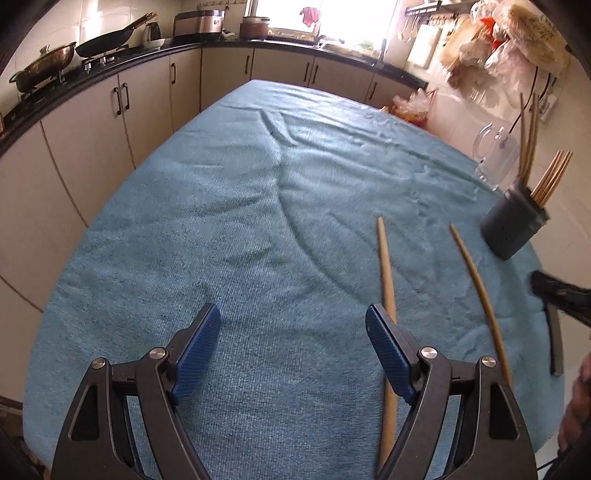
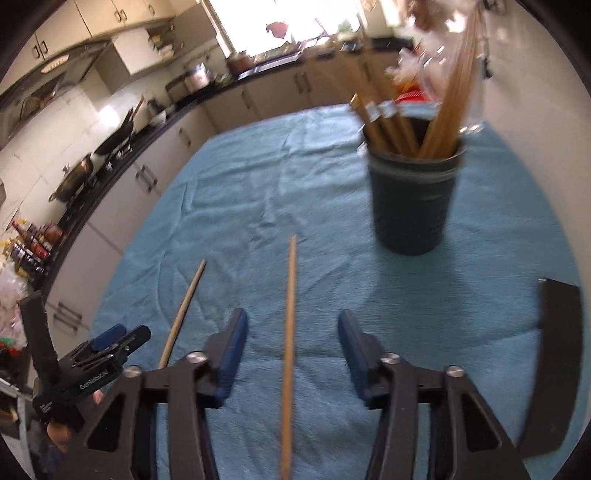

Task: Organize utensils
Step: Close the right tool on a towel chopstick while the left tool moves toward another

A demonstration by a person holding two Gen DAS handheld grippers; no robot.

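I'm looking across a table (image 1: 229,206) draped in a rumpled blue cloth, with a kitchen wrapped around it: a run of pale cabinets (image 1: 147,92) with dark handles under a black counter (image 1: 192,48). A wok (image 1: 110,40) and a lidded pan (image 1: 44,62) sit on the stove at my left, a rice cooker (image 1: 199,22) further along, and white tiled wall (image 1: 92,18) behind. Hard daylight floods in through the window (image 1: 332,18) at the far end, and plastic bags (image 1: 517,40) hang on the right wall.
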